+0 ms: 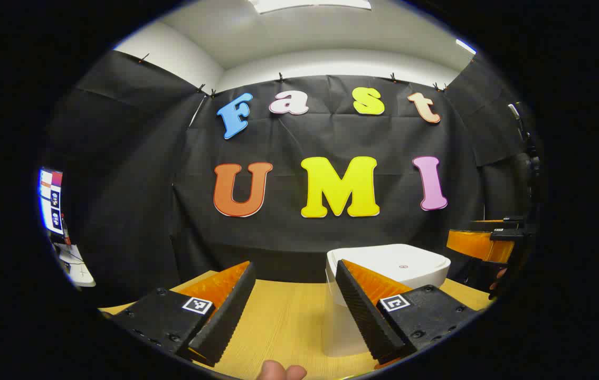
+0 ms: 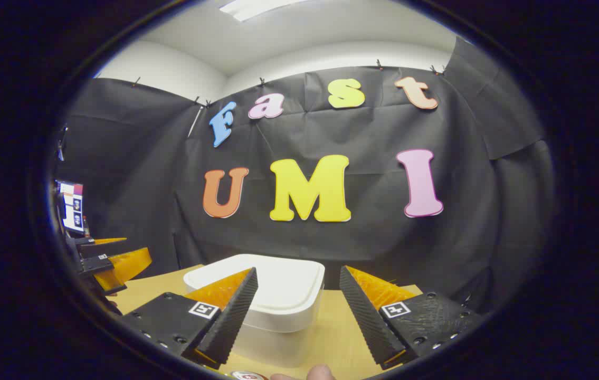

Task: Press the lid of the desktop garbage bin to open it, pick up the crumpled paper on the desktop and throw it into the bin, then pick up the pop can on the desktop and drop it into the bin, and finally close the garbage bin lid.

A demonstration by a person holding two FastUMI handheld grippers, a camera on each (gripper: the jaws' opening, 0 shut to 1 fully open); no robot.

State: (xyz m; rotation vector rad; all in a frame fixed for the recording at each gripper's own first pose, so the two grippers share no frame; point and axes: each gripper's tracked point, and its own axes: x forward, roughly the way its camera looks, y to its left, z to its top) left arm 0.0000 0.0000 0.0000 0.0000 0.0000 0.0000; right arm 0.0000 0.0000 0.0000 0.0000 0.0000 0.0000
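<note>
A white desktop bin (image 1: 383,274) stands on the wooden desk with its lid (image 2: 273,285) down. In the left gripper view my left gripper (image 1: 294,269) is open and holds nothing; the bin is just ahead, behind its right finger. In the right gripper view my right gripper (image 2: 296,274) is open too, with the bin straight ahead, partly behind its left finger. A red and white can top (image 2: 246,376) peeks in at the bottom edge. The right gripper (image 1: 489,243) also appears at the far right of the left gripper view, and the left gripper (image 2: 114,261) at the far left of the right gripper view.
The wooden desk (image 1: 283,322) runs back to the black cloth wall. A lit screen (image 1: 50,200) hangs at the far left. A fingertip (image 1: 278,372) shows at the bottom edge, and another fingertip (image 2: 320,373) in the right gripper view.
</note>
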